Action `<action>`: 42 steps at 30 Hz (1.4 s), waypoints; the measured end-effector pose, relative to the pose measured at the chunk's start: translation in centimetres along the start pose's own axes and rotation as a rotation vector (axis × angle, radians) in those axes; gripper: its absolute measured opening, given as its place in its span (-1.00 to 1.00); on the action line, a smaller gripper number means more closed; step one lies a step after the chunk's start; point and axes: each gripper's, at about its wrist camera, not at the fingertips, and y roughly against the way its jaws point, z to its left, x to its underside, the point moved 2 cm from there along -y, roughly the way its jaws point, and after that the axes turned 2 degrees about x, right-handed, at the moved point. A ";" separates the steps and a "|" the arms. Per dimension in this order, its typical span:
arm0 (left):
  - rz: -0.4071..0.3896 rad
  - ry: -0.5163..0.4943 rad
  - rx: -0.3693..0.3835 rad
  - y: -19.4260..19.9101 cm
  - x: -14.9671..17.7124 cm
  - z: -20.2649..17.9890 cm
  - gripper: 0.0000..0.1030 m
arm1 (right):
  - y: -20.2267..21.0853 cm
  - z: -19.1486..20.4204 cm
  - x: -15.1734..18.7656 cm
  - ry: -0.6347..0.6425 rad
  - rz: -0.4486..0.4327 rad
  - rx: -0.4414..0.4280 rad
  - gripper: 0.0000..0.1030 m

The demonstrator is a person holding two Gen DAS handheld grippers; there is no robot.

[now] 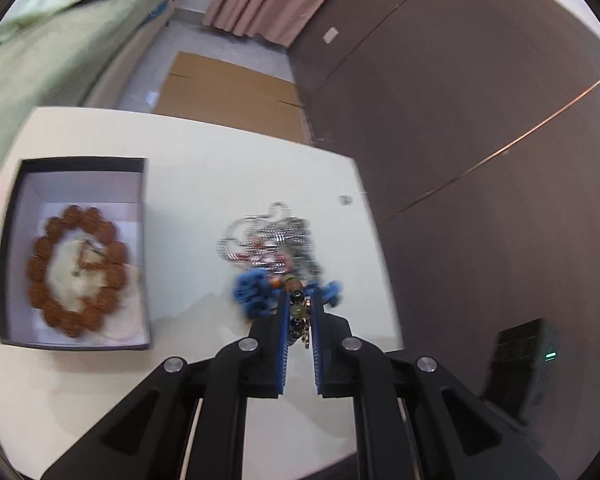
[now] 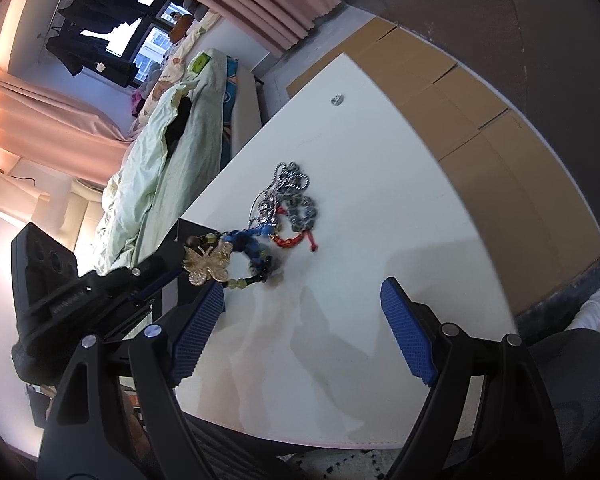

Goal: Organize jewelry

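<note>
The left tongs [image 1: 299,300] pinch a beaded bracelet [image 2: 236,256] with a gold butterfly charm [image 2: 208,264], lifted just above the white counter [image 1: 188,176] beside a tangled heap of chains [image 2: 288,200]. The right tongs [image 2: 304,292] stand wide, empty. A brown bead bracelet [image 1: 76,272] lies in the box [image 1: 10,240].

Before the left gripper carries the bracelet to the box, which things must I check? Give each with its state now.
1. Left gripper shut on the beaded bracelet: ok.
2. Bracelet free of the chain pile: cannot tell; they overlap in both views.
3. Box open: ok.
4. Room in the box beside the brown bracelet: ok.
5. Right gripper open and empty: ok.
6. Ring apart from the pile: ok.
</note>
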 end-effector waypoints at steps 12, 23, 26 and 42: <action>0.118 0.015 -0.052 -4.0 2.1 2.6 -0.82 | -1.3 0.7 0.5 0.000 0.031 0.002 0.57; 0.074 -0.021 -0.055 -5.7 1.4 2.5 -0.03 | -0.9 -0.1 0.4 -0.017 0.028 0.022 0.57; 0.074 0.009 -0.040 -6.3 1.3 3.1 -0.33 | -0.9 -0.3 0.5 -0.019 0.029 0.027 0.57; 0.060 -0.007 0.064 -1.6 1.6 2.2 -0.90 | -1.9 0.7 0.2 -0.012 0.045 0.006 0.57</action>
